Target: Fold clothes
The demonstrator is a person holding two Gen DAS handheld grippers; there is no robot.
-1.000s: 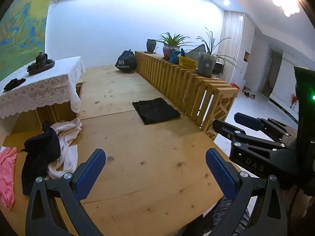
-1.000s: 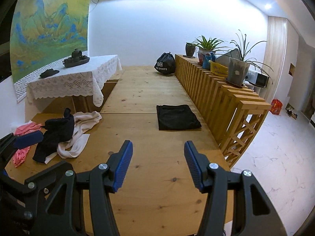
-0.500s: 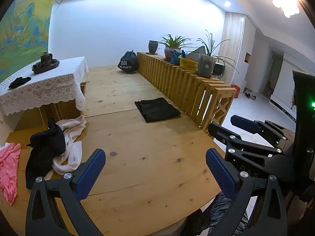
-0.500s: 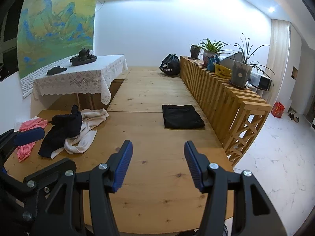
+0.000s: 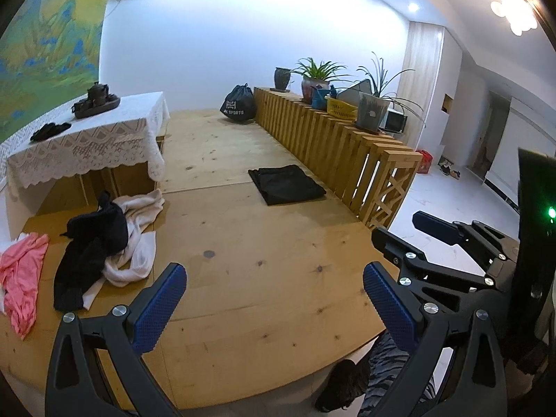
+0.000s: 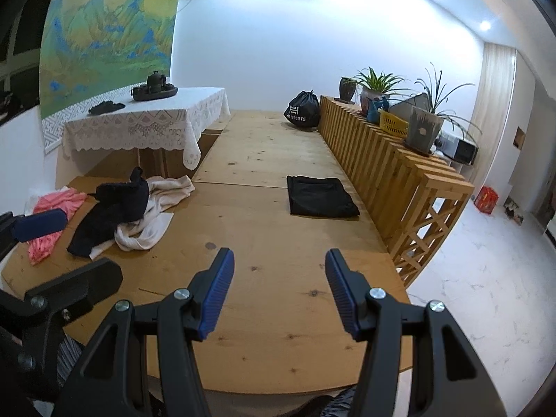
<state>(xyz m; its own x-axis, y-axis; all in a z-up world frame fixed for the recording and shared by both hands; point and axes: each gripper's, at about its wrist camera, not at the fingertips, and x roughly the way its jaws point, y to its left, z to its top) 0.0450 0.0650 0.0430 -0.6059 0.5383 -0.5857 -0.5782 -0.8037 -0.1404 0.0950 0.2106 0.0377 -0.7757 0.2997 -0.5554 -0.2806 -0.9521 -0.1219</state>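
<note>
Desk (image 5: 264, 253): wooden, light plank top. Compared with 1 s ago, both views now take in more of its near edge and of the room; the clothes sit smaller and farther up the frame.

Slatted wooden divider (image 6: 389, 160): along the desk's right side, carrying potted plants (image 6: 422, 128) and a yellow basket (image 6: 392, 123). Unchanged.

Side table with white lace cloth (image 5: 93, 142): far left, bearing a dark tea set (image 5: 95, 102).

Unfolded pile, left part of the desk: black garment (image 5: 93, 243) lying over a cream garment (image 5: 139, 239); pink garment (image 5: 22, 274) just beside them at the left edge. All 3 lie as before.

Folded black garment (image 5: 286, 184): flat on the desk near the divider, well apart from the pile, same place as earlier.

Black sports bag (image 6: 302, 109): far end of the desk.

Left hand-held gripper (image 5: 274, 302): fingers spread wide, holding nothing, above the desk's near edge; same spread as 1 s ago.

Right hand-held gripper (image 6: 278, 295): fingers spread, holding nothing.

View differences: the left wrist view shows the right hand-held gripper from the side at its right margin, and striped fabric (image 5: 389, 368) below the desk edge. The right wrist view shows a red box (image 6: 486, 199) on the white floor.
</note>
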